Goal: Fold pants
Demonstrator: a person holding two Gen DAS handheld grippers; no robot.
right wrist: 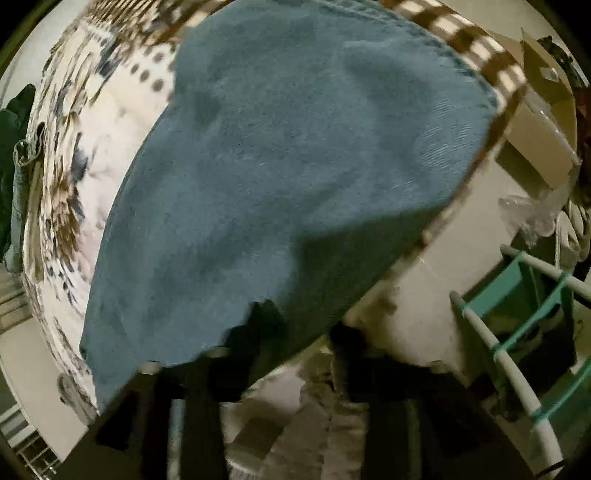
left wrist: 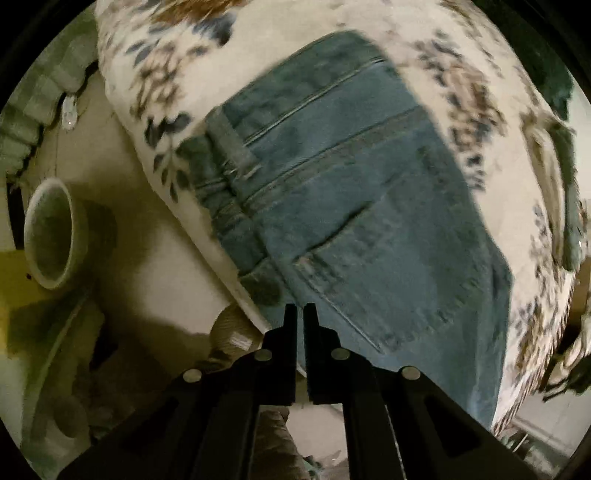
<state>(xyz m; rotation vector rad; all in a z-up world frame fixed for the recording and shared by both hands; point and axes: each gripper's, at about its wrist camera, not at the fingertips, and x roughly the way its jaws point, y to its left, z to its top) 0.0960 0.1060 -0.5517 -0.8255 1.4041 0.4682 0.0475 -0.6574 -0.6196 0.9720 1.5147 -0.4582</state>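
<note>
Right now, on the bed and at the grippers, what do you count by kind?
Jeans: 1
Floral bedspread: 1
Grippers: 2, left and right
Total: 4

The pants point(left wrist: 354, 206) were seen to be made of blue denim cloth, matt and coarsely woven, with raised stitched seams. They were laid on a soft cloth bedspread point(left wrist: 436, 48), cream with a printed floral pattern. The left gripper point(left wrist: 300, 308) was formed of matt black plastic, set with dull metal pins. A pale ceramic-looking bowl point(left wrist: 51, 232) was shown with a smooth, faintly glossy surface.
</note>
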